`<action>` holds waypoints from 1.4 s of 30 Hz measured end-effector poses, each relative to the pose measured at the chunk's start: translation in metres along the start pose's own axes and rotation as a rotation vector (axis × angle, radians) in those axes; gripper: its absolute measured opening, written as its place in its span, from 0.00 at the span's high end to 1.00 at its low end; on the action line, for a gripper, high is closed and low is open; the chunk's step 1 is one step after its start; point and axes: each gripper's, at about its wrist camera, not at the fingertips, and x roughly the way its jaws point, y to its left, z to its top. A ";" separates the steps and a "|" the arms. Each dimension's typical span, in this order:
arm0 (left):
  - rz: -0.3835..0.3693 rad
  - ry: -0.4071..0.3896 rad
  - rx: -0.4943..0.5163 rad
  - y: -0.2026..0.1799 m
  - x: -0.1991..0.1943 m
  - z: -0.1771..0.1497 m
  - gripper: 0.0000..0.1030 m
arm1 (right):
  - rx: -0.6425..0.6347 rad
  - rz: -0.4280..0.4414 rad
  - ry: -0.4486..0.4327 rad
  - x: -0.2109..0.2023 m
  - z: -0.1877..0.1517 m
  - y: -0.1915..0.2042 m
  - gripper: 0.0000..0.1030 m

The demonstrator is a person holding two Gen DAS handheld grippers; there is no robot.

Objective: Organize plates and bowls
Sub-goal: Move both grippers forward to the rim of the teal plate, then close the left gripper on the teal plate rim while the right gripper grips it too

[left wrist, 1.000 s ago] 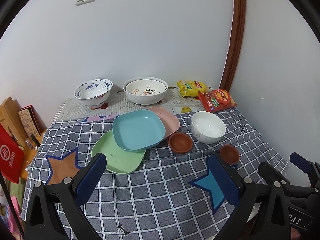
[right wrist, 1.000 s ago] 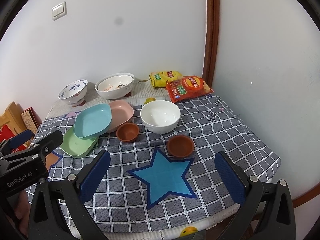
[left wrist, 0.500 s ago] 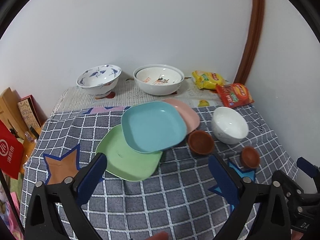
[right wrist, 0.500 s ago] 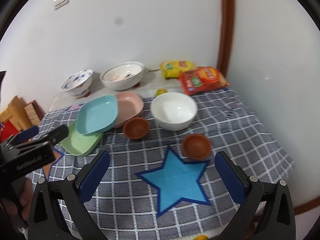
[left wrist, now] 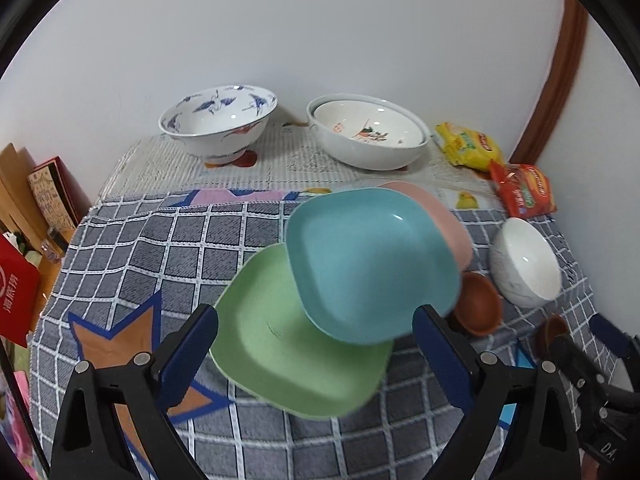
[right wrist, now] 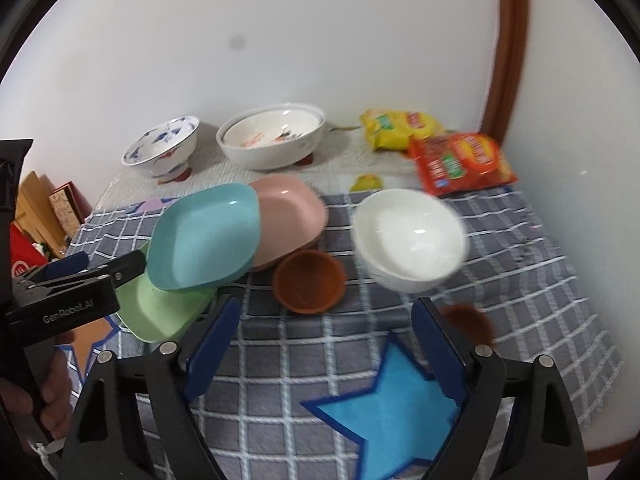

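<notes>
Three square plates overlap on the checked cloth: a green plate (left wrist: pixel 292 344) lowest, a blue plate (left wrist: pixel 368 264) on it, a pink plate (left wrist: pixel 444 216) behind. My left gripper (left wrist: pixel 316 356) is open and empty, over the green plate's near part. A white bowl (right wrist: pixel 408 236), a brown bowl (right wrist: pixel 308 280) and a second small brown bowl (right wrist: pixel 468 320) lie right of the plates. My right gripper (right wrist: pixel 324 340) is open and empty, just short of the brown bowl. A blue-patterned bowl (left wrist: pixel 218 124) and a large white bowl (left wrist: pixel 366 136) stand at the back.
Yellow (right wrist: pixel 396 126) and red (right wrist: pixel 460 162) snack packets lie at the back right by the wall. Boxes and a red bag (left wrist: pixel 16 292) stand off the table's left edge. A blue star patch (right wrist: pixel 396 404) marks the cloth near the front.
Both grippers have moved forward and down toward the table; the plates and bowls now loom larger. No dish has moved.
</notes>
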 end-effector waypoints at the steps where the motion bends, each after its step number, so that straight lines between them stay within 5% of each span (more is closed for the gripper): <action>1: 0.002 0.005 -0.003 0.002 0.004 0.002 0.09 | 0.003 0.015 0.015 0.009 0.002 0.003 0.17; 6: 0.008 0.021 -0.003 0.012 0.027 0.014 0.12 | 0.000 0.059 0.066 0.041 0.009 0.015 0.43; 14: 0.006 0.001 0.014 0.015 0.055 0.041 0.16 | 0.045 0.122 0.088 0.072 0.022 0.028 0.45; 17: -0.022 -0.001 0.036 0.012 0.066 0.051 0.25 | 0.045 0.120 0.093 0.082 0.027 0.033 0.45; 24: -0.040 0.015 0.080 0.003 0.084 0.054 0.28 | 0.051 0.115 0.121 0.104 0.030 0.038 0.57; 34: -0.052 0.051 0.035 0.011 0.101 0.056 0.50 | 0.057 0.080 0.116 0.119 0.028 0.042 0.59; 42: -0.101 0.076 0.004 0.015 0.107 0.053 0.69 | 0.074 0.111 0.122 0.125 0.031 0.044 0.81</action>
